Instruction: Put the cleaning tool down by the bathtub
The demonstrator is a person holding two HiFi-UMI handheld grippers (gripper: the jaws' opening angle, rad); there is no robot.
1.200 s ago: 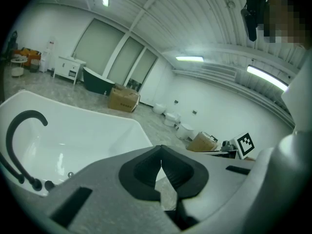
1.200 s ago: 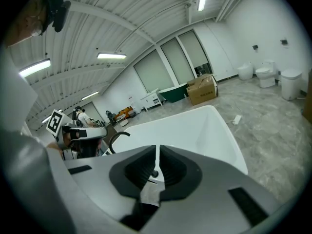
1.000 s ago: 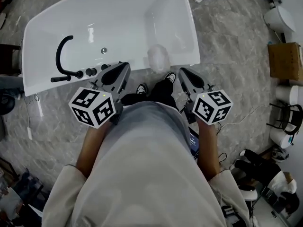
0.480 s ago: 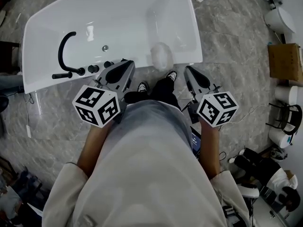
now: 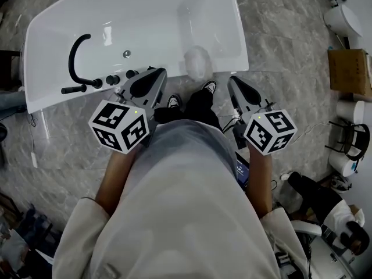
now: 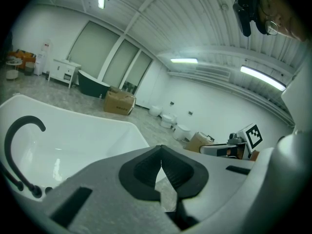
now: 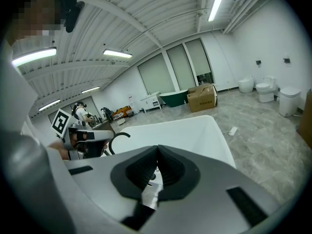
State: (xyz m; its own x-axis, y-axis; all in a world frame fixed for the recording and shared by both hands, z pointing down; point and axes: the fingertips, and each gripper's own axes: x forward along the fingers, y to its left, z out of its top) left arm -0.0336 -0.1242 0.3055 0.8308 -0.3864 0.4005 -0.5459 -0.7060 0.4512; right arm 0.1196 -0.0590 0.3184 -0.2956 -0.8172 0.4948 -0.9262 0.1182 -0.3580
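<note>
The left tongs point(image 5: 156, 74) and right tongs point(image 5: 235, 81) are held together, empty. The cleaning tool point(image 5: 197, 63), seemingly a soft, light, pale puff, is seen at the bathtub point(image 5: 151, 16) rim. It is best pinched gently mid-body.

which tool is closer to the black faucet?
Left. The left tool is at the tub's near rim, just right of the faucet knobs. The right tool is farther off, by the tub's right corner.
</note>
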